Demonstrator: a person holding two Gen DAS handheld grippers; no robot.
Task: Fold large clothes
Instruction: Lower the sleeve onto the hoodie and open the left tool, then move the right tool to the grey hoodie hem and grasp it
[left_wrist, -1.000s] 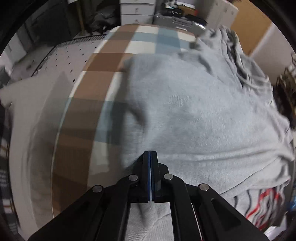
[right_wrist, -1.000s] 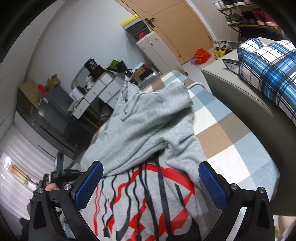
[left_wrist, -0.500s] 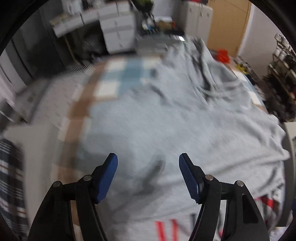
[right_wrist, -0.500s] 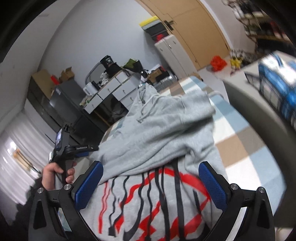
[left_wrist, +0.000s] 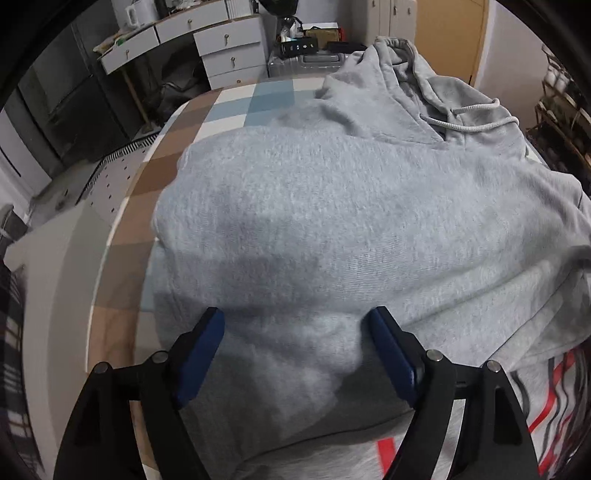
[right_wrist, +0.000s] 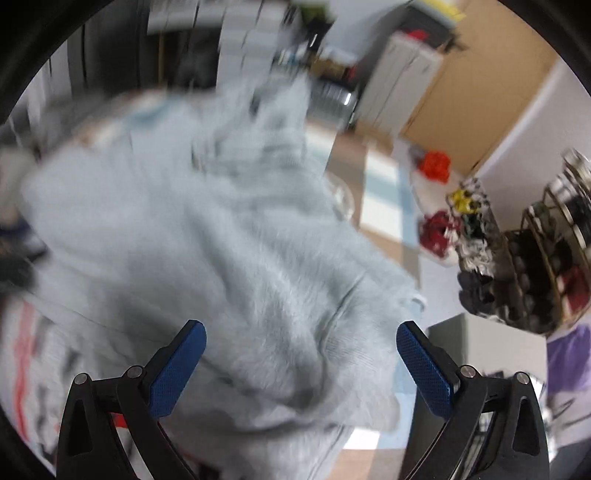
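Note:
A grey hoodie (left_wrist: 351, 221) lies spread over a checked bed cover (left_wrist: 236, 107), its hood and drawstring at the far right. Its lower part shows a red and black print (left_wrist: 546, 406). My left gripper (left_wrist: 297, 328) hovers just over the folded grey cloth with its jaws opening; cloth lies beneath them but the blue pads (left_wrist: 199, 354) do not press it. In the blurred right wrist view, my right gripper (right_wrist: 301, 332) stands open above a bunched grey fold of the hoodie (right_wrist: 258, 295), near the bed's right edge.
Grey drawer units (left_wrist: 221, 48) and a suitcase (left_wrist: 306, 59) stand beyond the bed's far end. A perforated white mat (left_wrist: 110, 177) lies on the floor at left. Shoe racks (right_wrist: 535, 266) and an orange bag (right_wrist: 436, 164) sit to the right, by a wooden door (right_wrist: 476, 96).
My left gripper went from shut on the grey cloth to open, letting it go. The right gripper swung and rolled from over the printed part to the grey fold at the bed's right side.

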